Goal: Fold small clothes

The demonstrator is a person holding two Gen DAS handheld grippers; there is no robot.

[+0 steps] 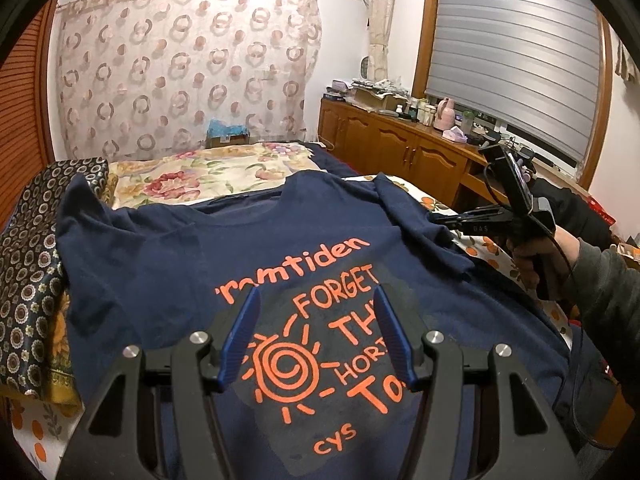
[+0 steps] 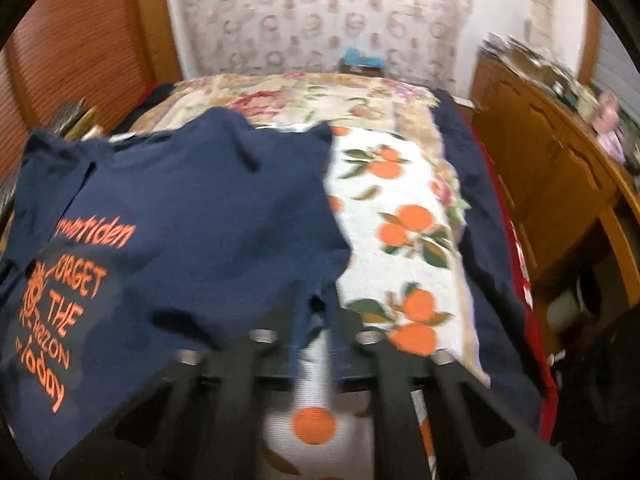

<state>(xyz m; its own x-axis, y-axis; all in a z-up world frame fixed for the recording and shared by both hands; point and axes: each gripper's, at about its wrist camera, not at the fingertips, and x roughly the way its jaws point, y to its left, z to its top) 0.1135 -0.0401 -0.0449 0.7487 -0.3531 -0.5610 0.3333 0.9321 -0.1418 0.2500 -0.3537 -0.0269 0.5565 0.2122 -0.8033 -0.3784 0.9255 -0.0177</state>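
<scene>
Two blue-padded fingers (image 1: 244, 336) of the left gripper (image 1: 316, 336) fill the bottom of the left wrist view, spread apart with nothing between them, hovering above the chest of a navy T-shirt (image 1: 180, 264). That shirt lies face up and mostly flat on a bed, its collar toward the far end and its orange print (image 1: 320, 344) showing a spiral sun and words such as "FORGET" right between the parted fingers. Under the shirt is a white bedspread (image 2: 400, 240) printed with oranges and green leaves, and farther back a floral quilt (image 1: 208, 172) in cream and pink. A stack of dark patterned fabric (image 1: 28, 264) sits at the shirt's left side, touching its sleeve. At the right edge of the left view, a person's hand (image 1: 536, 256) in a dark sleeve (image 1: 608, 280) holds the right gripper (image 1: 452, 218), which reaches to the shirt's right sleeve. From the right wrist view, blurred by motion, the right gripper's (image 2: 316, 312) dark fingers are pressed together and appear to pinch a small fold of the navy cloth at the shirt's right edge, just where it meets the orange-print bedspread. Beyond the bed hangs a sheer curtain (image 1: 184, 64) with ring patterns, and a wooden cabinet (image 1: 400, 148) crowded with bottles and boxes stands along the right wall beneath a grey window blind (image 1: 516, 48).
</scene>
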